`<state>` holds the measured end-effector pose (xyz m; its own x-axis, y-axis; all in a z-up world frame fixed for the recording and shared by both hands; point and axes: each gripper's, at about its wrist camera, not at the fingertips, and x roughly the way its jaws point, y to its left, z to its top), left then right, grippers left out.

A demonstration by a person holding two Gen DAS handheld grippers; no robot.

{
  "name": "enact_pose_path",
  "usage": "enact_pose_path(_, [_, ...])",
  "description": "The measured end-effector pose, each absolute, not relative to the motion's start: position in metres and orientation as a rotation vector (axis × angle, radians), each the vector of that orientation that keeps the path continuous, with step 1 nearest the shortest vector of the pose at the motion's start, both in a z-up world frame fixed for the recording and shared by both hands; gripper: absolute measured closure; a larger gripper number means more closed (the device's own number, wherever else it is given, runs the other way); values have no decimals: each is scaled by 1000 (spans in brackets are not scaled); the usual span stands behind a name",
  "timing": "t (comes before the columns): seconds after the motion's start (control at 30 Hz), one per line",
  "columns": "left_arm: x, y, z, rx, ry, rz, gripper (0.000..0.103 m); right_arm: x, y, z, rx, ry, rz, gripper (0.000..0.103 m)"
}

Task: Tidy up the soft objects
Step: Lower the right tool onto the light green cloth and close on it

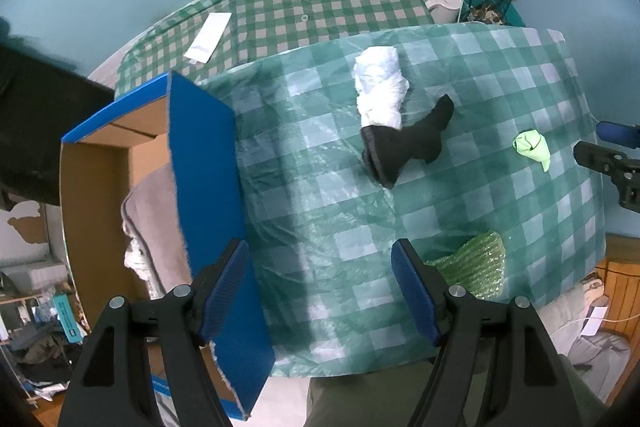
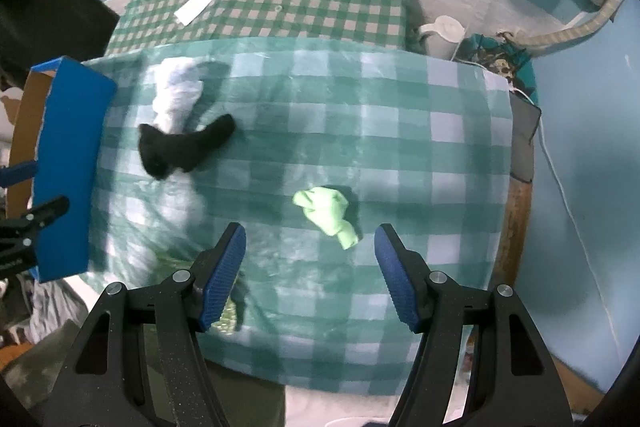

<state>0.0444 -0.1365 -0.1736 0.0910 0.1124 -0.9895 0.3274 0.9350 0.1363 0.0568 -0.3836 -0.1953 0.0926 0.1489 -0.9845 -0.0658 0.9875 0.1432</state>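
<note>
On the green checked table lie a white bundled cloth, a black sock, a small light-green cloth and a green bubble-wrap piece. A blue cardboard box stands at the table's left edge with a grey cloth inside. My left gripper is open and empty above the table near the box. My right gripper is open and empty, just in front of the light-green cloth. The white cloth, black sock and box show at left.
A second checked table behind holds a white flat packet. A white jug and a teal basket stand at back right. Clutter lies on the floor at lower left.
</note>
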Motion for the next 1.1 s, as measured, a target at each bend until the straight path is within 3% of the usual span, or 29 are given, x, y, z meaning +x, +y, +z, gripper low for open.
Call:
enact_pose_path(0.6, [49,-167,-221,347,1572,-178,26,62,-384,-257,-24,1507,239,36])
enact_pose_path(1.1, [64,-180,-239,363,1573,-184,26,64,-377,-277,-71,1499,256,36])
